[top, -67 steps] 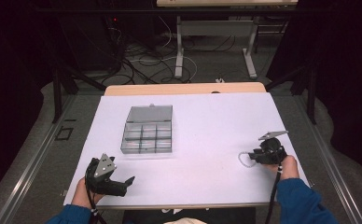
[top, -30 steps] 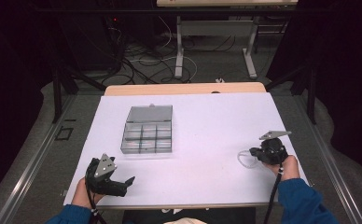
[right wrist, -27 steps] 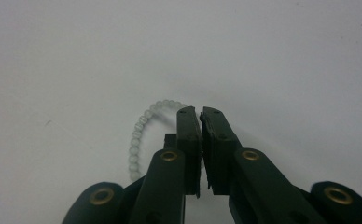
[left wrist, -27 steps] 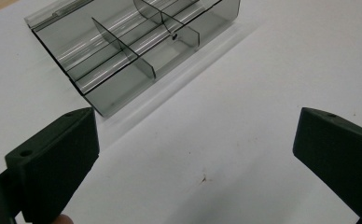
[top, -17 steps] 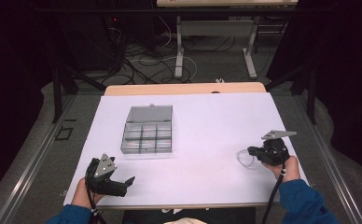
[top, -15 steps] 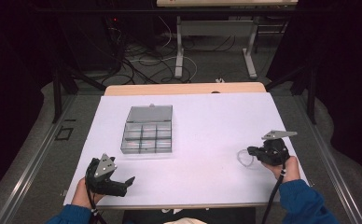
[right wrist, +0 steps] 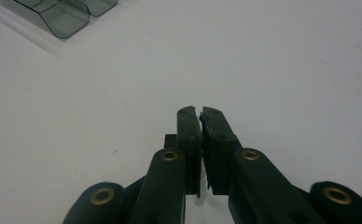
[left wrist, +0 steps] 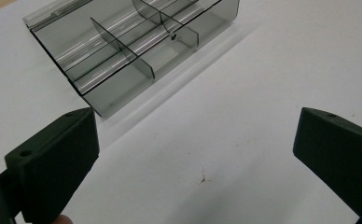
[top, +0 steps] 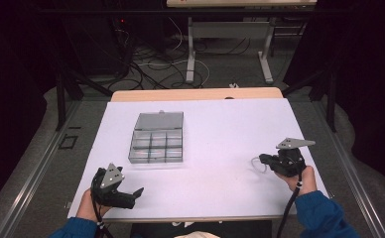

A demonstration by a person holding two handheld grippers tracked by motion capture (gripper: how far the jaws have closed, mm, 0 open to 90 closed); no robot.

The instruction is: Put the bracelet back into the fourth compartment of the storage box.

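The right claw (top: 263, 158) is clenched on a thin clear loop (top: 256, 164), lifted above the worktop (top: 220, 129). It should be carried left, kept level, to the compartment box (top: 156, 138); the left claw (top: 137, 192) rests released.

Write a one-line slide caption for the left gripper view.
Left gripper with jaws wide open above the white table, facing an open, smoky clear plastic compartment box.

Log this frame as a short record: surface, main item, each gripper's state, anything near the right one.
surface: white table
main item: clear compartment box, lid open, left of centre
left gripper: near front edge, jaws wide apart, nothing between them
right gripper: jaws shut, pointing left
near right gripper: small clear ring-like item at its tip; held or not, cannot tell
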